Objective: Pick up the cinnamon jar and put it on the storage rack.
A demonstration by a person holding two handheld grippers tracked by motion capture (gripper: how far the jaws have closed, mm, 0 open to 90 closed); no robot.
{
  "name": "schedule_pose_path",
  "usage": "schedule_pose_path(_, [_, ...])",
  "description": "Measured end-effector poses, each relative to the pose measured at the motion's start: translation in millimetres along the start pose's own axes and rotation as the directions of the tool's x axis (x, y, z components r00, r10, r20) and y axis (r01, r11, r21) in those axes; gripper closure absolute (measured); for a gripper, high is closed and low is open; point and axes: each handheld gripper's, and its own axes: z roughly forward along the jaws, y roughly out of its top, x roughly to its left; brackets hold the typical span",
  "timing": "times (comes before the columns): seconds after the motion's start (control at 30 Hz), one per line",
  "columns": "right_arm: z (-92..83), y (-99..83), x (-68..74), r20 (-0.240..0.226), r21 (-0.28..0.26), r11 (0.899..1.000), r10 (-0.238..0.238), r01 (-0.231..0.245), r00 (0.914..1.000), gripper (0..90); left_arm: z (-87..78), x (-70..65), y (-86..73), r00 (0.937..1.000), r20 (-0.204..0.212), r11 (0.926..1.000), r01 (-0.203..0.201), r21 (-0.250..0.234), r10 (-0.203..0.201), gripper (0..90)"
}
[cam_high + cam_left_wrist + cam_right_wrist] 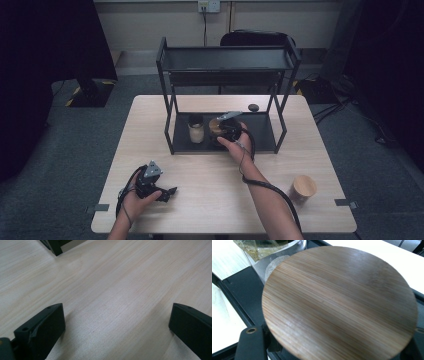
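We have the right gripper (226, 125) clamped on a round bamboo lid (339, 303) over the rack's (172, 107) lower shelf, beside the open jar (196, 131). Next we likely seat it squarely. Our left gripper (167, 192) rests wide open, empty, near left.

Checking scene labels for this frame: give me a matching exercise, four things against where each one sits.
Things:
1. round bamboo lid
2. glass jar with pale contents
3. light wooden cup
4. small dark oval pebble-like object

Places:
A. on the pale wooden table, near its right front corner
B. on the table behind the black metal two-tier rack
C. in the right hand-held gripper, over the rack's lower shelf
D. standing on the rack's lower shelf, left part

Pairs: 1-C, 2-D, 3-A, 4-B
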Motion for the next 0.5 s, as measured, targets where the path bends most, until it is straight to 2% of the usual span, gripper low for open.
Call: schedule_pose_path(0.5, [5.3,-1.9,0.0,0.004,-0.002,1.0,0.014,-0.014,0.9999,25.2,0.0,0.0,0.0,1.0,0.0,1.0,0.0,0.0,0.0,0.1])
